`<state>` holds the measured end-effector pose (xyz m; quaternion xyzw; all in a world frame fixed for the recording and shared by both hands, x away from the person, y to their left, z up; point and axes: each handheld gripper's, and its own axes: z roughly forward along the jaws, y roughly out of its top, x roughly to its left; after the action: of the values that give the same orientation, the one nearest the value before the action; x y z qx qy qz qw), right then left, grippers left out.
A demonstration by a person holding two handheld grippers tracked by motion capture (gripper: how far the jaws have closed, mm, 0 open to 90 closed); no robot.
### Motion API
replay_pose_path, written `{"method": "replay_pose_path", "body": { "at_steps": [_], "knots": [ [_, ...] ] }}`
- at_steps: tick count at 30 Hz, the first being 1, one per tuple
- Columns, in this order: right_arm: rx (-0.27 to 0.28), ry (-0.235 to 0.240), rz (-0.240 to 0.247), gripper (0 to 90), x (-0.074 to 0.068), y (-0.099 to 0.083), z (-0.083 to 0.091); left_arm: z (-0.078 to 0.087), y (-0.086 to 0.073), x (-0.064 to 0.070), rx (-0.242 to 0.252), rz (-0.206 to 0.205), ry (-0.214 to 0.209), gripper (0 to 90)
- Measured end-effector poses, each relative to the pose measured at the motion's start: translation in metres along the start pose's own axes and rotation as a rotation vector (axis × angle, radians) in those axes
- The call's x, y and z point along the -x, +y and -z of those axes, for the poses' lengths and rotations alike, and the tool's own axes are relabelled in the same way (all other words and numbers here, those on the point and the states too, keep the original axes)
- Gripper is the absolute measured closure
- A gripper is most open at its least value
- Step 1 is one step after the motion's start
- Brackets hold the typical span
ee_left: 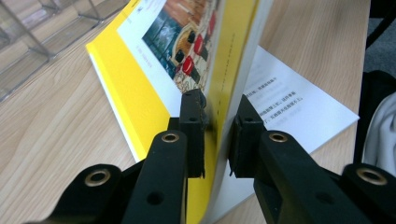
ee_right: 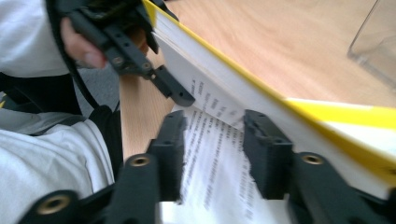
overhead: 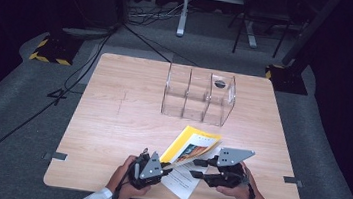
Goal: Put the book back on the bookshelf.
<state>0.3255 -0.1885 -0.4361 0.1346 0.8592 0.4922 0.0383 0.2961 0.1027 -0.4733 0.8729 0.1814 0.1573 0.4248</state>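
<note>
A pale wooden table point(overhead: 112, 117) holds a clear plastic three-compartment organizer point(overhead: 198, 95). The left gripper point(ee_left: 217, 135) clamps a yellow-covered booklet's point(ee_left: 135, 88) edge, tilting it above a white printed sheet point(ee_left: 289, 100). The right gripper point(ee_right: 212, 140) hangs unclenched over that sheet.

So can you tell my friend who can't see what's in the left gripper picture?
The left gripper pinches the edge of a yellow book, tilting it up off a wooden table. A printed white sheet lies flat under the book, and a clear plastic box sits at the top left.

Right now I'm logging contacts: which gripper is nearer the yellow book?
Left. The left gripper is clamped on the yellow book; the right gripper sits open beneath it, over the printed sheet.
</note>
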Motion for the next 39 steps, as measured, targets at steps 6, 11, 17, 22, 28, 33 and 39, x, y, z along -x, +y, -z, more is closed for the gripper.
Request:
{"method": "replay_pose_path", "body": {
  "at_steps": [6, 11, 17, 22, 28, 33, 39],
  "knots": [
    [0.086, -0.051, 0.1, 44.2, -0.005, 0.014, 0.021, 0.009, -0.009, -0.02, -0.001, -0.001, -0.042, 78.6],
    [0.064, -0.071, 0.176, 38.2, -0.003, 0.024, 0.009, 0.014, -0.015, -0.031, -0.007, 0.003, -0.072, 77.5],
    [0.0, -0.047, 0.214, 36.3, 0.008, 0.024, -0.015, 0.018, -0.019, -0.037, -0.012, 0.01, -0.079, 75.6],
    [-0.052, -0.066, 0.218, 37.7, 0.015, 0.016, -0.021, 0.021, -0.022, -0.044, -0.01, 0.023, -0.08, 74.9],
    [-0.171, -0.223, 0.256, 52.8, 0.026, -0.002, -0.029, 0.027, -0.028, -0.055, -0.017, 0.037, -0.091, 73.7],
    [-0.14, -0.214, 0.252, 68.0, 0.038, -0.015, -0.027, 0.033, -0.033, -0.067, -0.013, 0.074, -0.087, 71.4],
    [-0.148, -0.236, 0.326, 75.2, 0.027, -0.012, -0.033, 0.037, -0.033, -0.071, -0.036, 0.084, -0.035, 61.1]
  ]
}}
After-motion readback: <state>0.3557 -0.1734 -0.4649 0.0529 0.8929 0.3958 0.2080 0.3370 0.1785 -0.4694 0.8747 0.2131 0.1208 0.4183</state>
